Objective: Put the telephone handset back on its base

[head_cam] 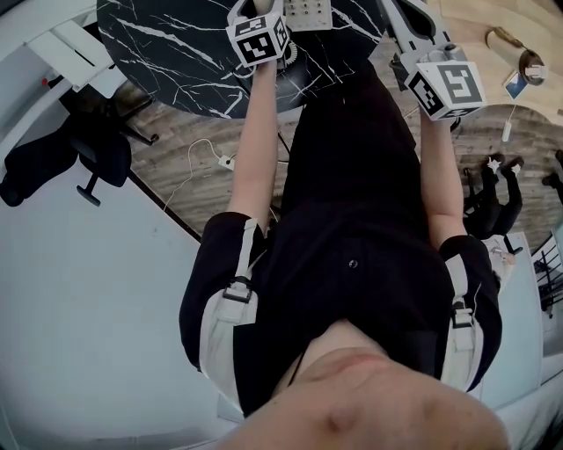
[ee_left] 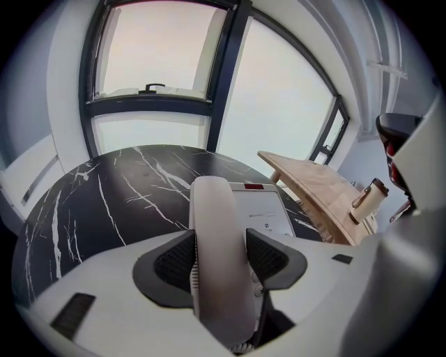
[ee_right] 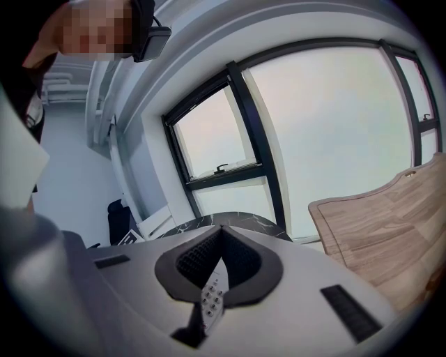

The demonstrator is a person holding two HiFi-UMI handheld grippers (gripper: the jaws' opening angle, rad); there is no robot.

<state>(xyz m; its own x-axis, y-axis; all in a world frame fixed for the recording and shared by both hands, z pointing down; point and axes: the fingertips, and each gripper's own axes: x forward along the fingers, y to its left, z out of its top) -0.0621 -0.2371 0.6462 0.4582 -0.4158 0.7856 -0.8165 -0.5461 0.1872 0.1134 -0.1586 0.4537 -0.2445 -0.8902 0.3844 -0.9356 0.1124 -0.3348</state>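
Observation:
The white telephone handset (ee_left: 217, 237) lies lengthwise on its white base (ee_left: 261, 213), which stands on the black marble table (ee_left: 104, 202). My left gripper (ee_left: 221, 254) is open, its two dark pads (ee_left: 173, 261) close on either side of the handset. My right gripper (ee_right: 221, 233) is shut, its pad tips meeting with nothing held. A strip of the base's keypad (ee_right: 212, 296) shows below them through the gap. In the head view both marker cubes (head_cam: 257, 37) (head_cam: 446, 83) reach over the table edge beside the base (head_cam: 308, 10).
A wooden board (ee_left: 317, 185) leans to the right of the table, with a small roll (ee_left: 369, 199) beyond it. Large windows stand behind. A black office chair (head_cam: 84, 149) and a floor cable (head_cam: 224, 161) lie to the left of the person.

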